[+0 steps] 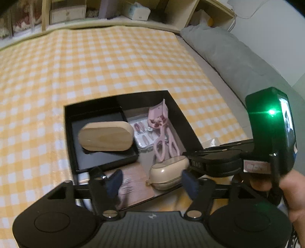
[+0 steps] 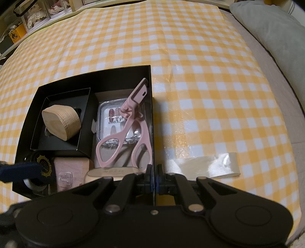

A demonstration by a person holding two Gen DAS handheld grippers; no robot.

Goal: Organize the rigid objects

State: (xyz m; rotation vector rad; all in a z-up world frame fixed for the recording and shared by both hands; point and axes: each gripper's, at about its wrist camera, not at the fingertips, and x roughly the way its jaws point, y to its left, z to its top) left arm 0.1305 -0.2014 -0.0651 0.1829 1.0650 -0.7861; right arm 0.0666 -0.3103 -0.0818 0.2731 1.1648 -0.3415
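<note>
A black box (image 1: 183,116) (image 2: 24,145) sits on the yellow checked cloth. It holds a wooden oval block (image 1: 105,136) (image 2: 61,123) in a smaller black tray, a pink eyelash curler (image 1: 162,133) (image 2: 129,126) lying on a clear nail case (image 2: 112,116), and a beige oval case (image 1: 168,174). My left gripper (image 1: 152,183) is open over the box's near end, with the beige case between its fingers. My right gripper (image 2: 154,171) is shut on the box's right wall near the front corner.
A clear plastic strip (image 2: 209,166) lies on the cloth right of the box. A grey pillow (image 1: 228,55) lies at the right edge. Shelves with boxes (image 1: 66,13) stand behind the bed. The right gripper body (image 1: 270,129) shows in the left wrist view.
</note>
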